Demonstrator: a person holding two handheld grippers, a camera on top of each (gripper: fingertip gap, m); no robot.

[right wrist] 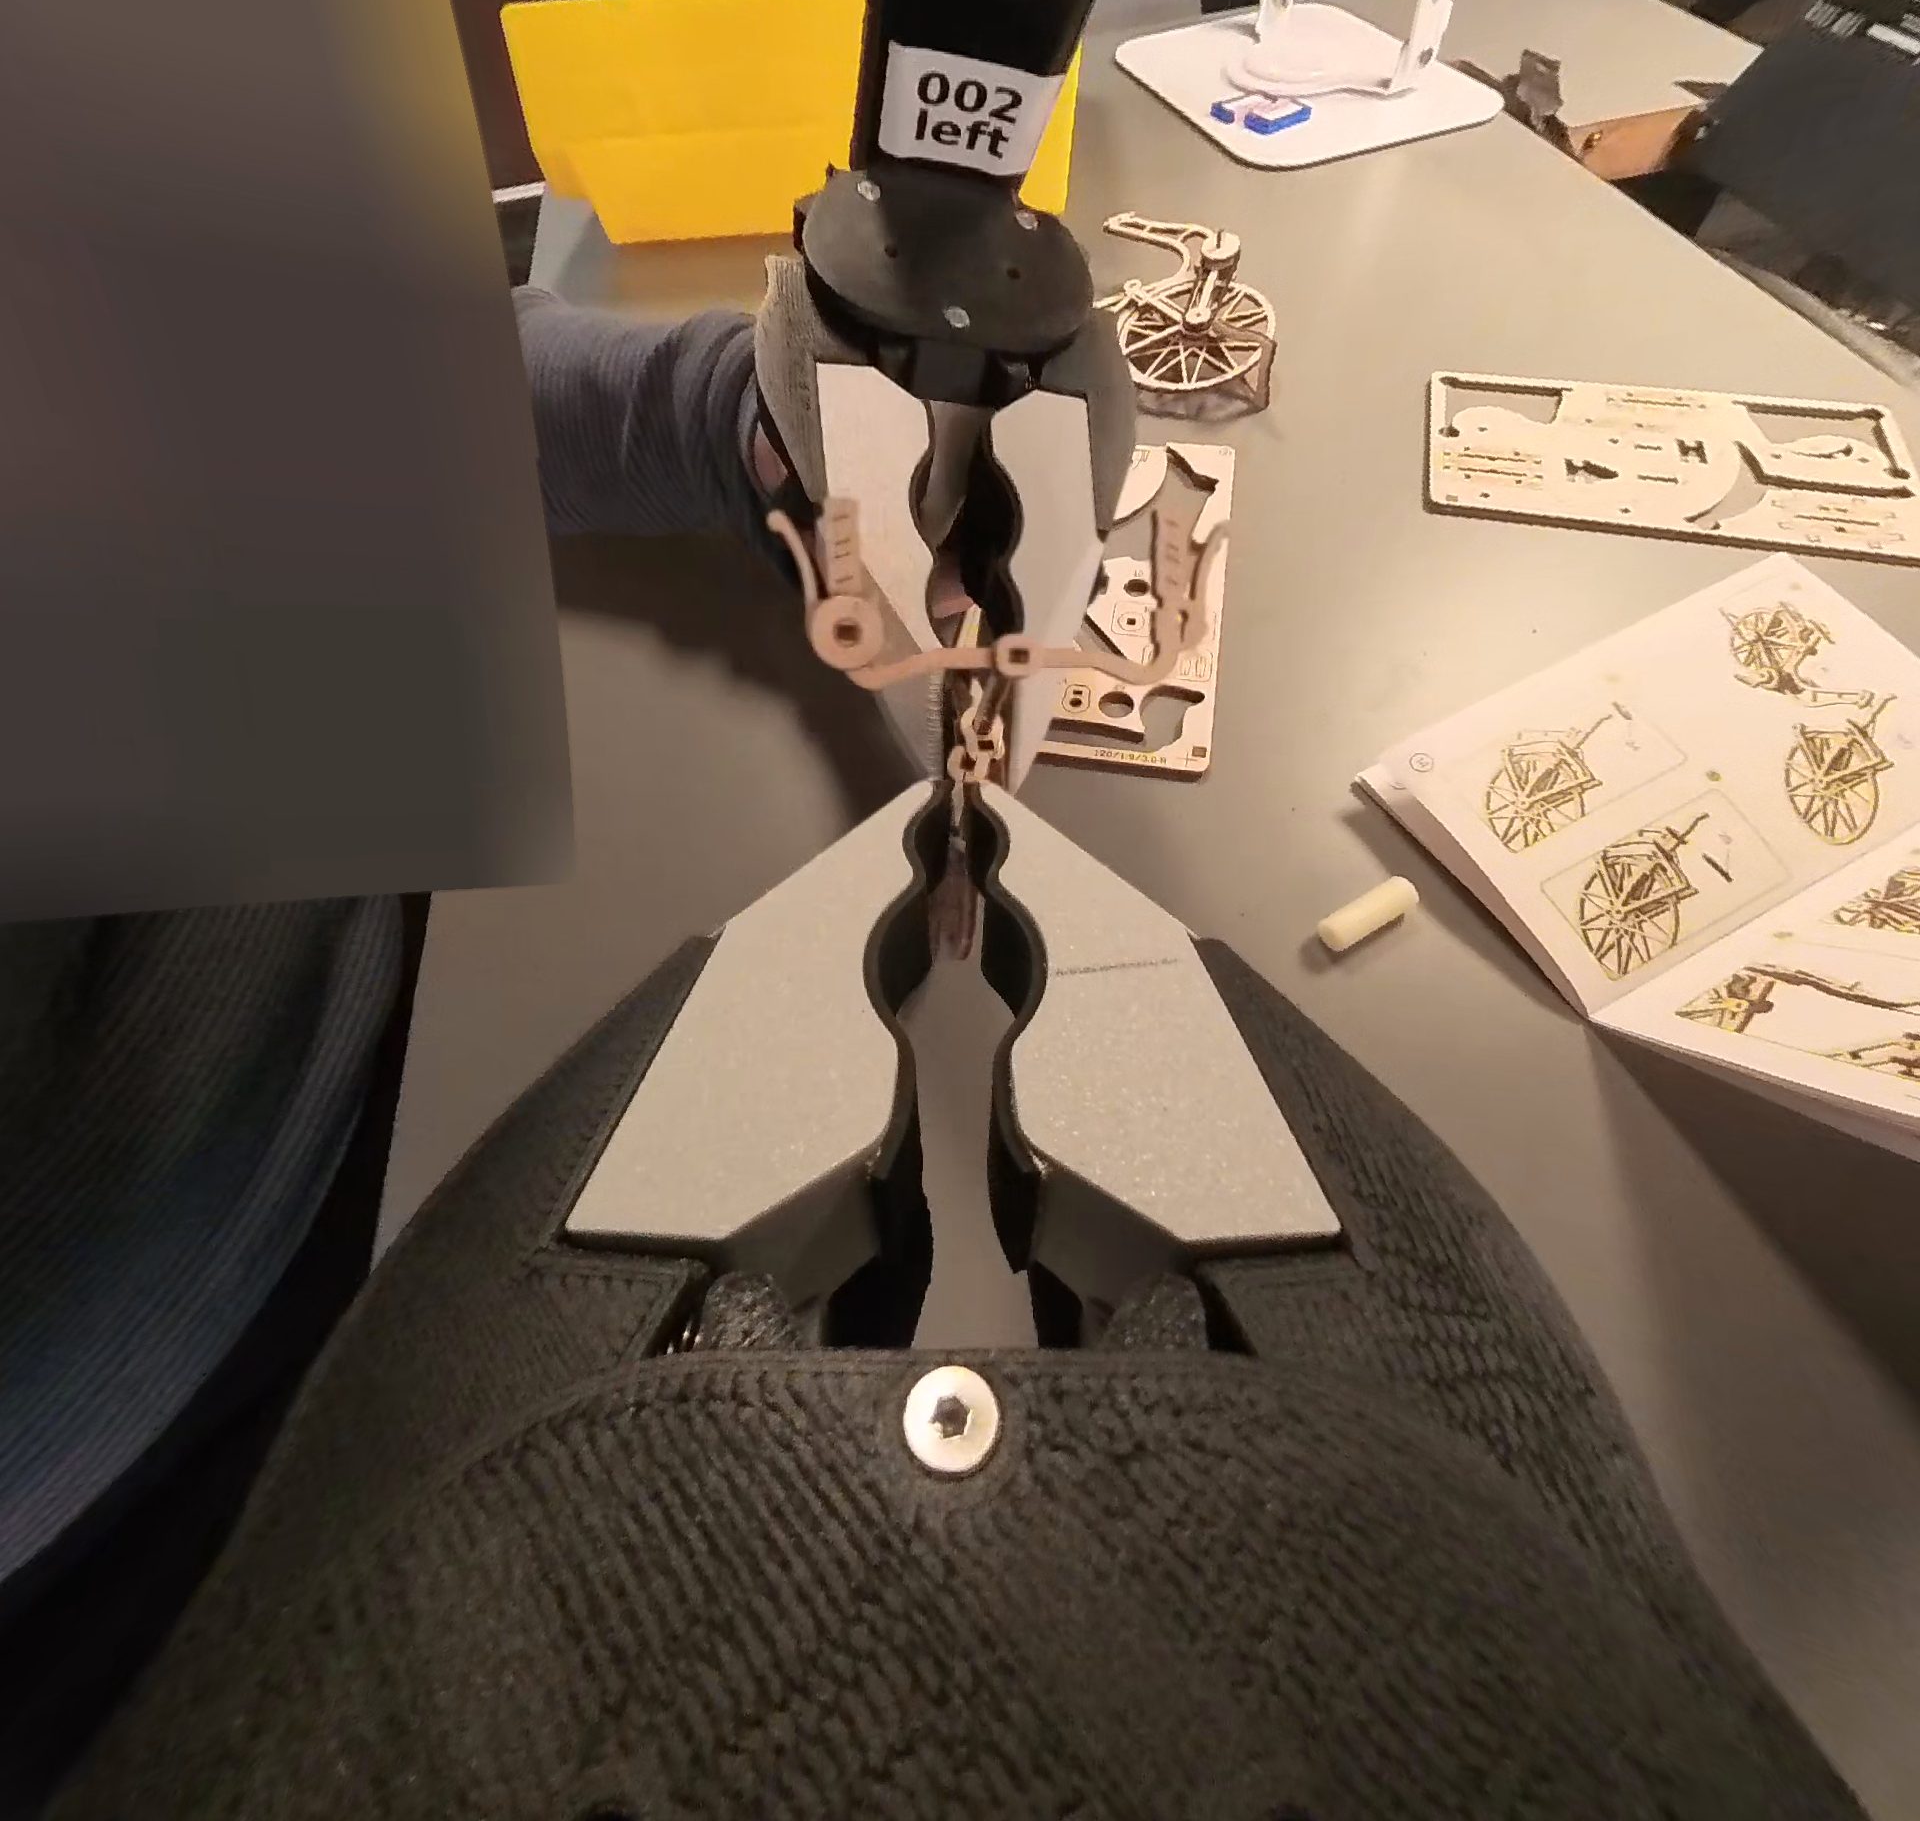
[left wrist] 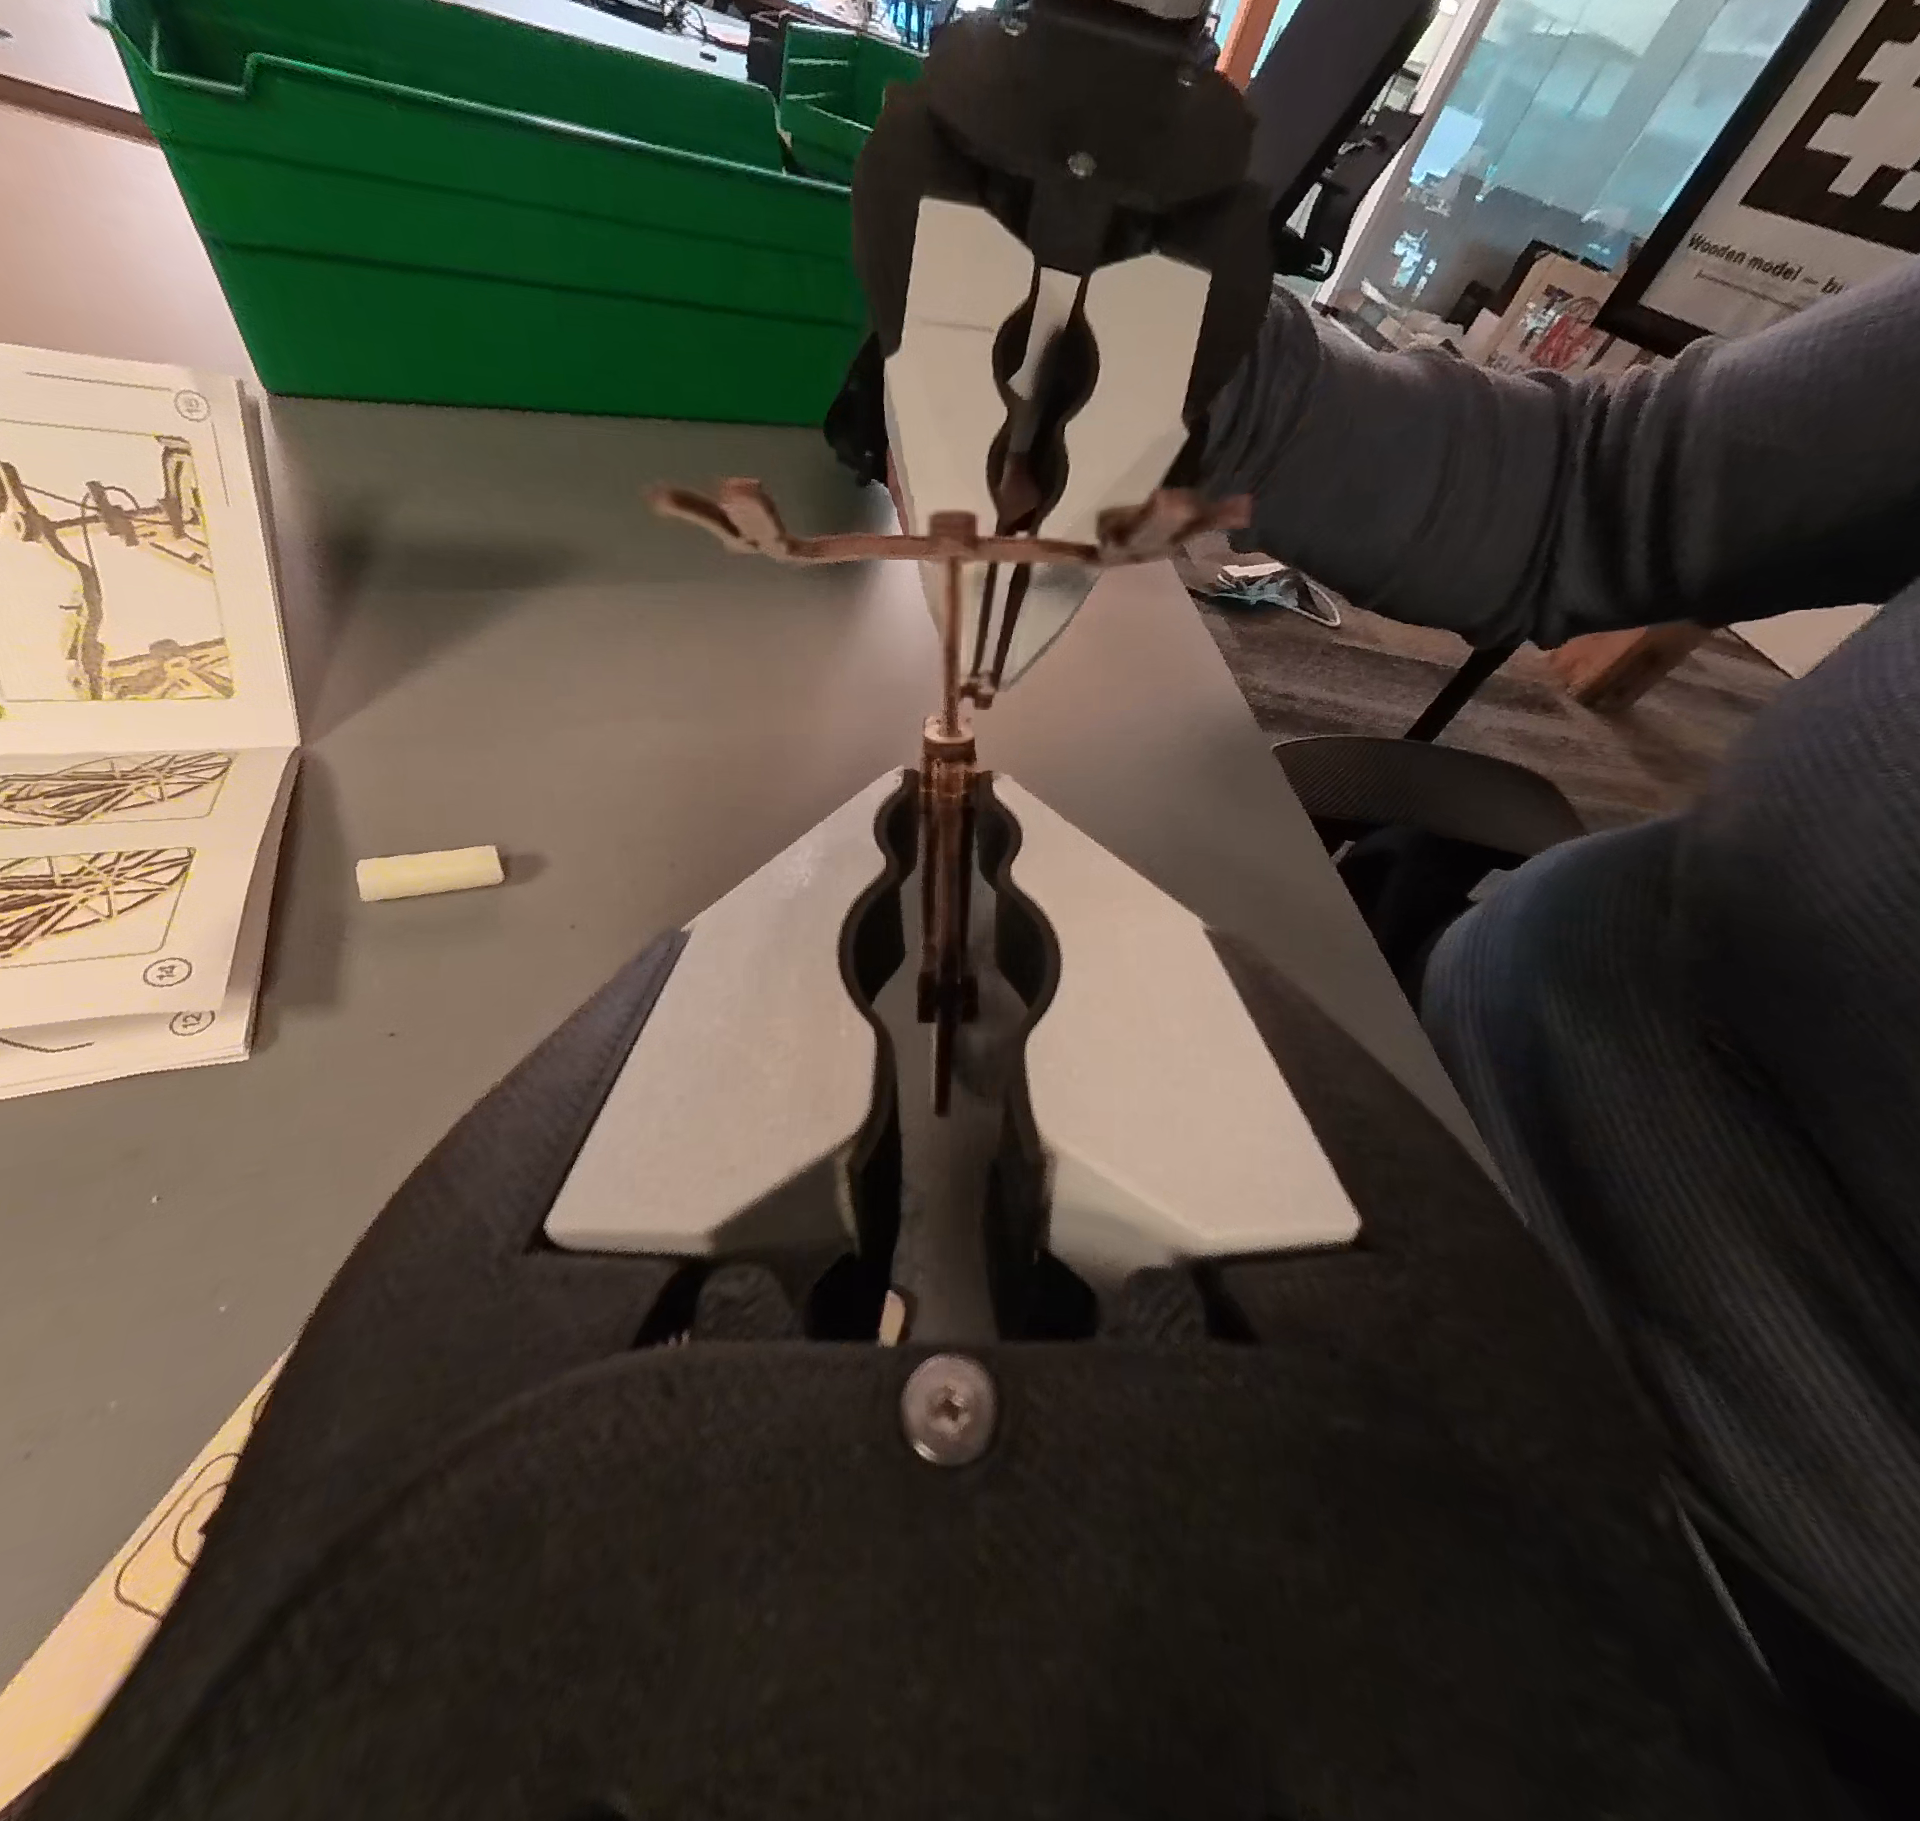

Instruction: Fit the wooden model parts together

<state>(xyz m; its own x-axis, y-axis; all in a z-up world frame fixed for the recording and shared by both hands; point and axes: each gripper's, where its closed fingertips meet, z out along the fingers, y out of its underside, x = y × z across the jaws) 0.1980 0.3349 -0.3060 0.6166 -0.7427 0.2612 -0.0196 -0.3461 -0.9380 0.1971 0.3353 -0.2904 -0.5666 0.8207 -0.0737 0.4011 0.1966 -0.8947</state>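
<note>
A wooden handlebar part [left wrist: 935, 543] with a thin stem [left wrist: 945, 649] hangs in the air between my two grippers, which meet tip to tip above the grey table [left wrist: 582, 691]. My left gripper [left wrist: 945, 784] is shut on a thin wooden stem piece [left wrist: 940, 898]. My right gripper [left wrist: 1003, 649] faces it from above. In the right wrist view my right gripper [right wrist: 961, 795] is shut on a thin dark wooden strip [right wrist: 951, 904], the left gripper [right wrist: 977, 743] is opposite, and the handlebar [right wrist: 1003, 659] lies across its fingers. Exactly how the parts join is hidden.
A half-built wooden wheel model [right wrist: 1195, 337], two punched wooden sheets [right wrist: 1673, 462] [right wrist: 1143, 670], an open instruction booklet [right wrist: 1683, 836] and a small cream cylinder [right wrist: 1369, 911] lie on the table. Green bins [left wrist: 499, 213], a yellow bin [right wrist: 707, 109] and a white stand [right wrist: 1309, 78] stand behind. The grippers are tip to tip, or close to it.
</note>
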